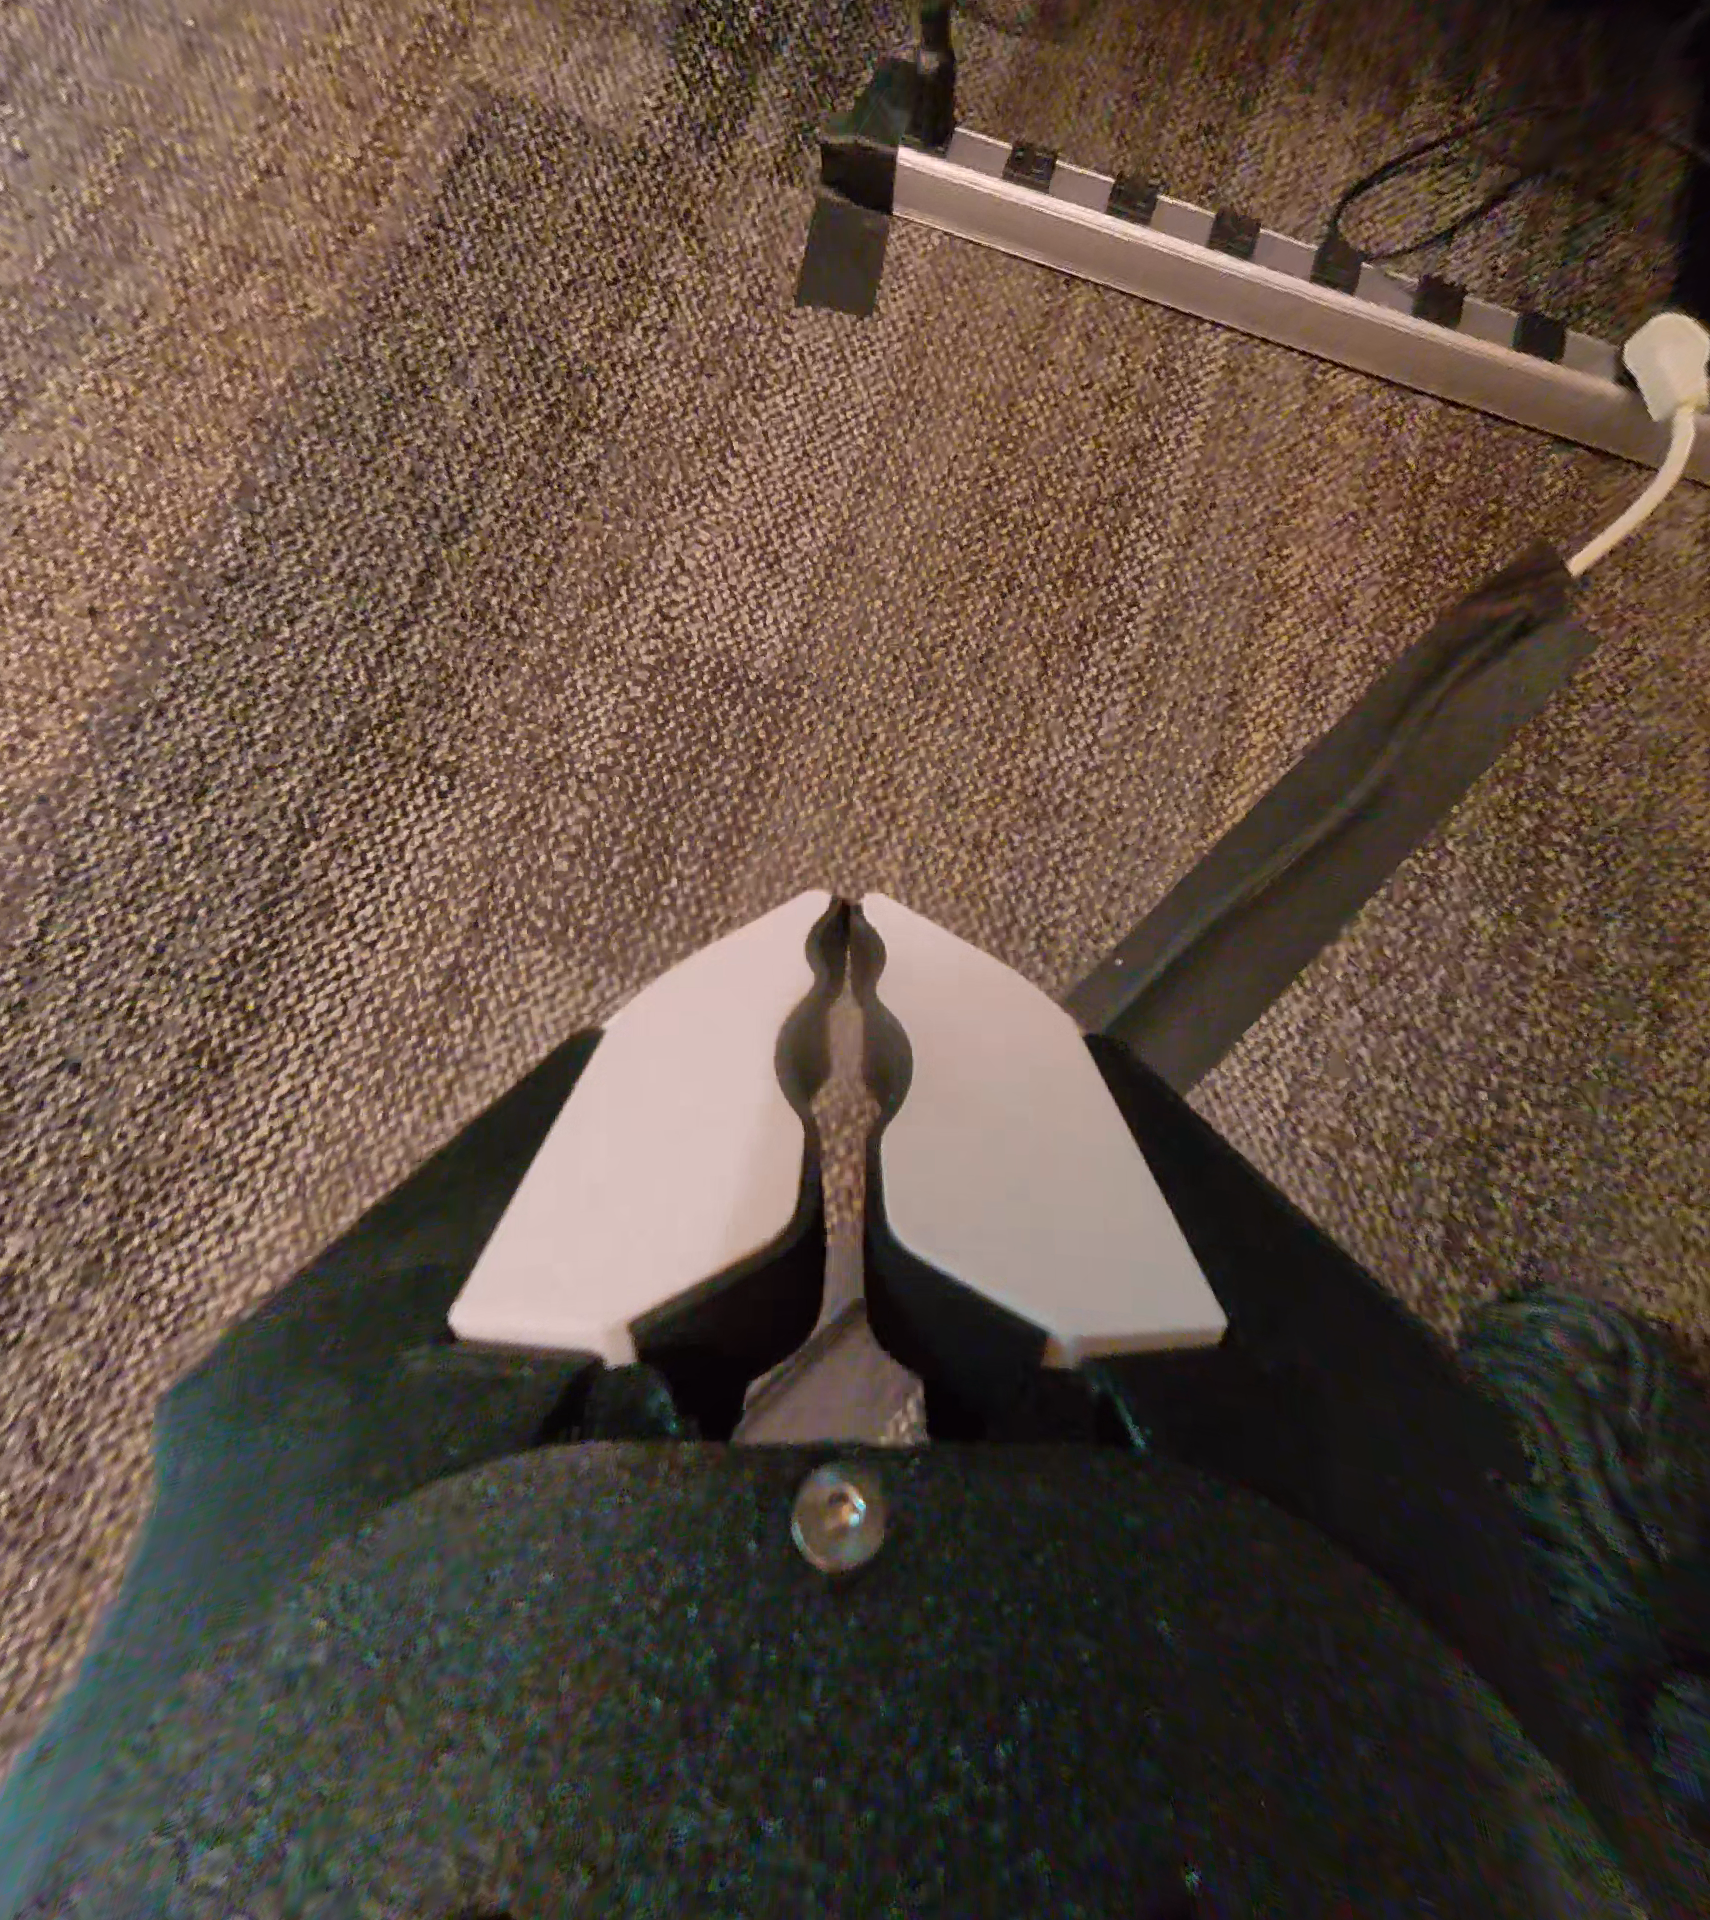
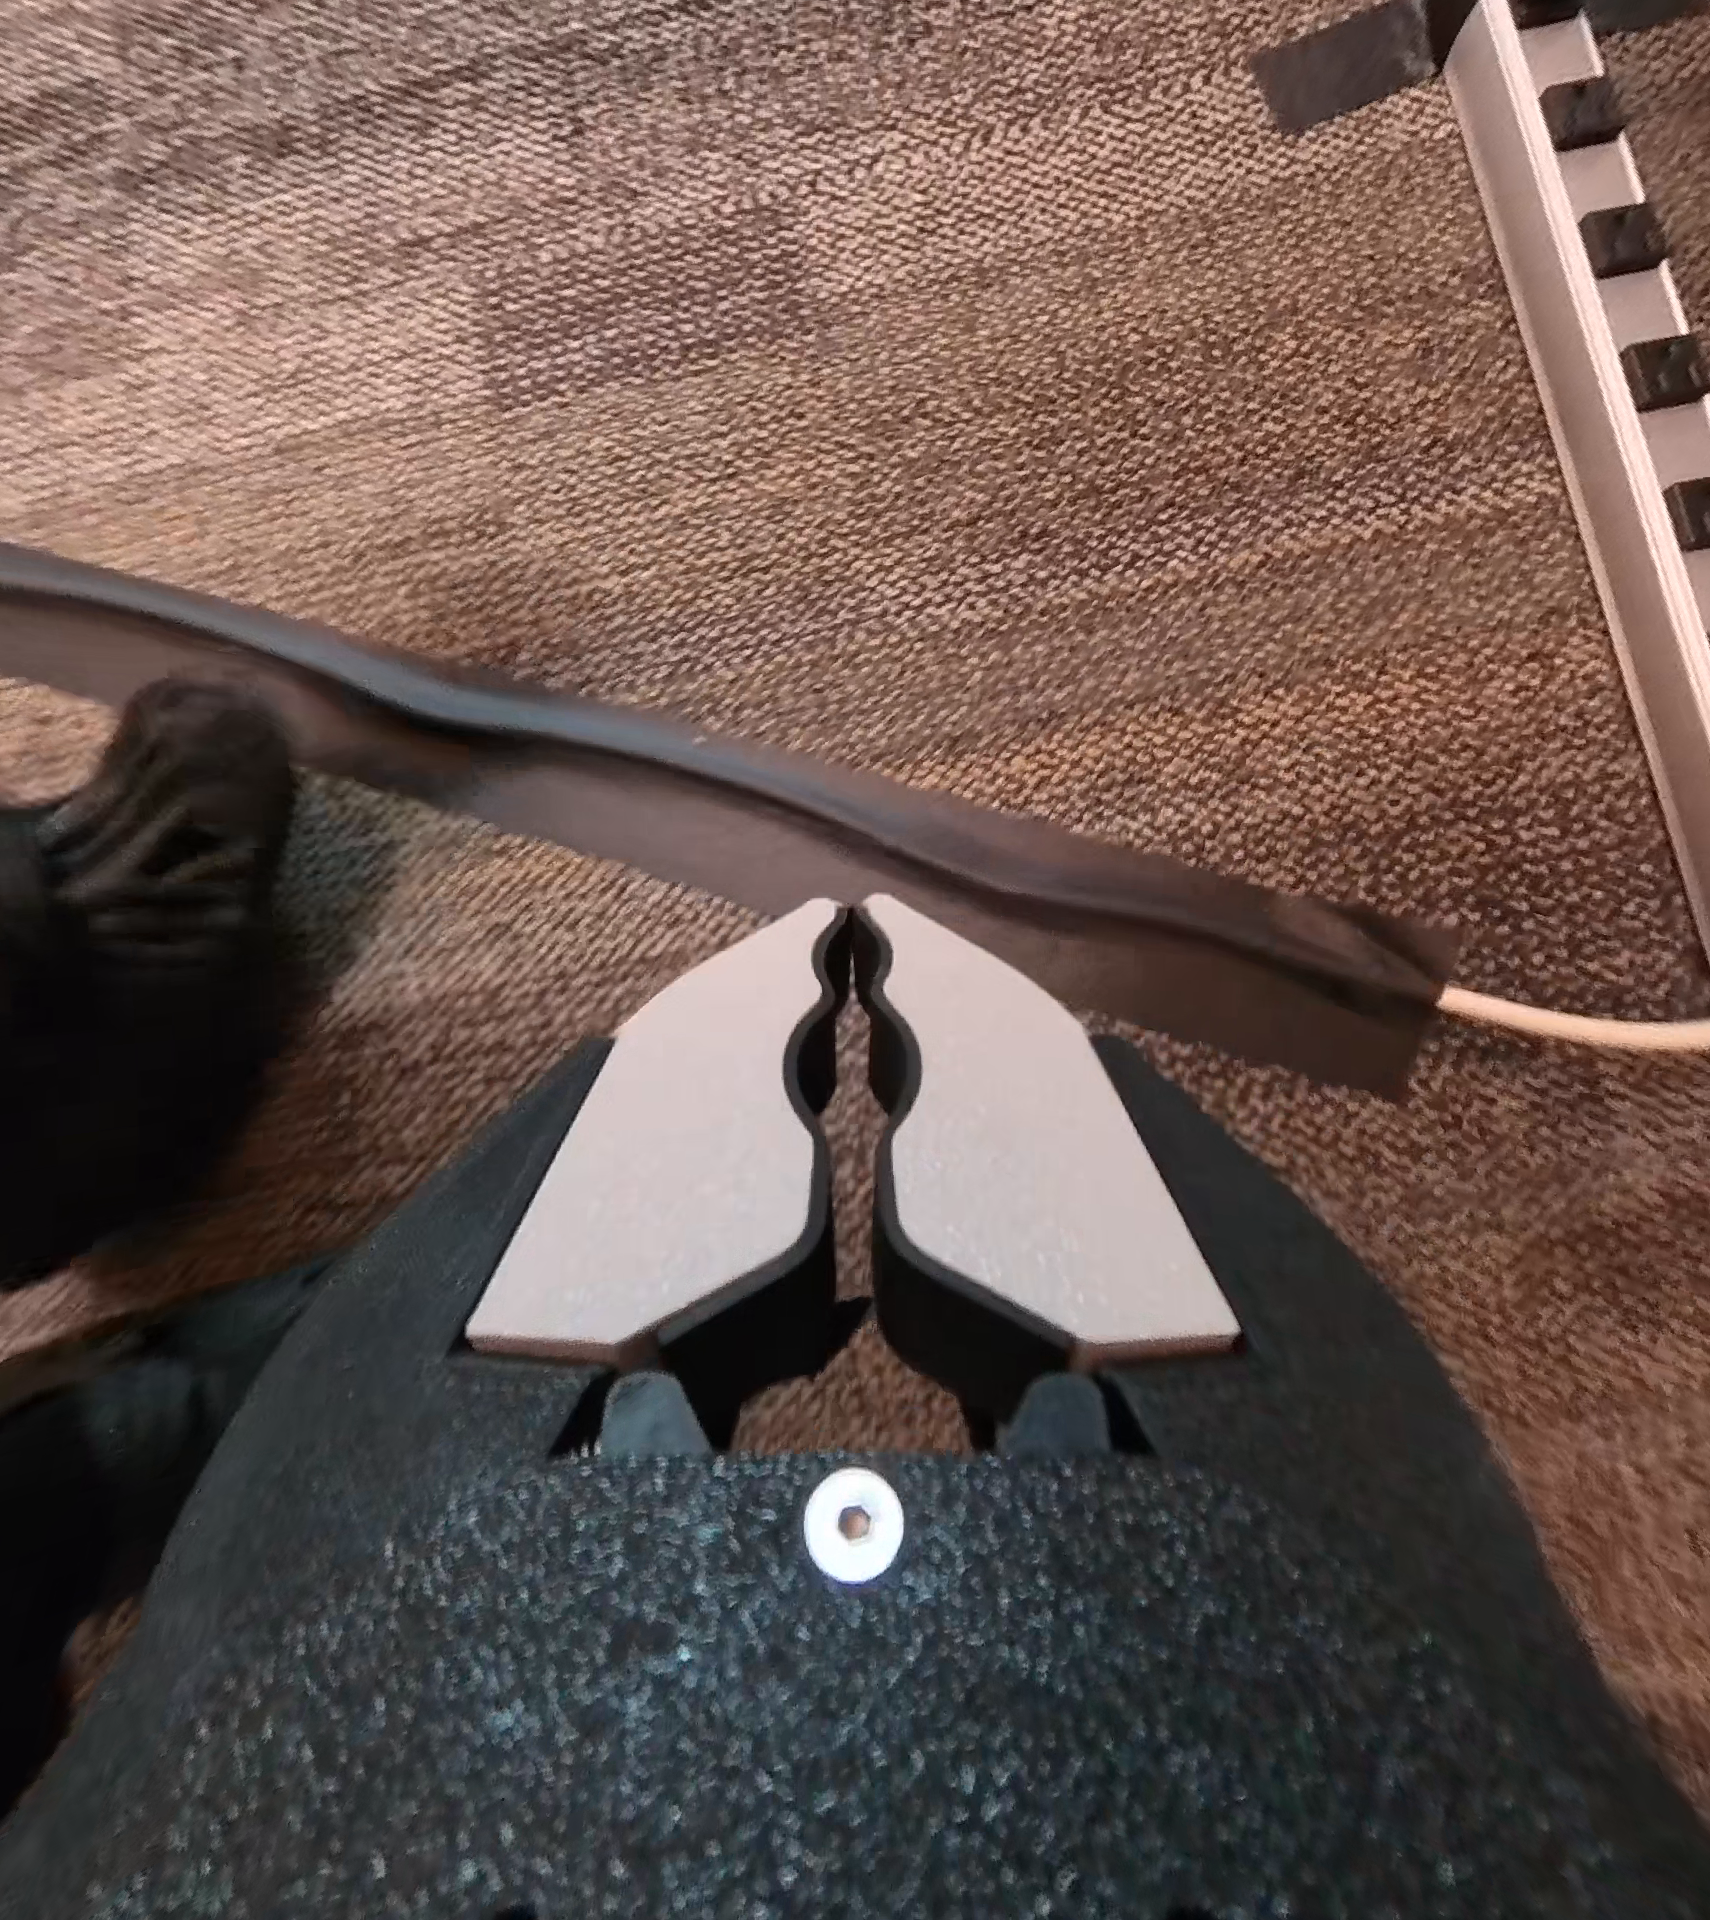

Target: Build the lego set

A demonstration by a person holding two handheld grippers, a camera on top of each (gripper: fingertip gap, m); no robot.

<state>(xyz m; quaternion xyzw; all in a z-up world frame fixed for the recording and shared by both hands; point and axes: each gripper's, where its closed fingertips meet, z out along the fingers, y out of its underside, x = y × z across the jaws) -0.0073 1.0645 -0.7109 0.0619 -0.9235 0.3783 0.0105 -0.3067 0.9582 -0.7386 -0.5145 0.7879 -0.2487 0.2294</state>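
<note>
Over the mottled brown-grey carpet floor [image 1: 518, 623] both claws hang pointing down, no lego pieces in either view, so where the set is cannot be told. Left claw [image 1: 846, 914]: white fingers with black inner edges, tips pressed together, clenched on nothing. Right claw [image 2: 849, 920]: same build, tips meeting, clenched and empty.

Landmark is the long strip of black tape [image 1: 1350, 821] stuck flat on the carpet. In the left wrist view the strip runs up and right from beside the left claw; a white cable [image 1: 918, 509] comes out of its far end and goes to a white plug [image 1: 1666, 374] on the silver slotted metal rail [image 1: 1246, 281]. In the right wrist view the tape crosses just past the right claw's tips, with the rail beyond its right end. A blurred black shoe [image 2: 103, 935] sits near the tape's left part.
</note>
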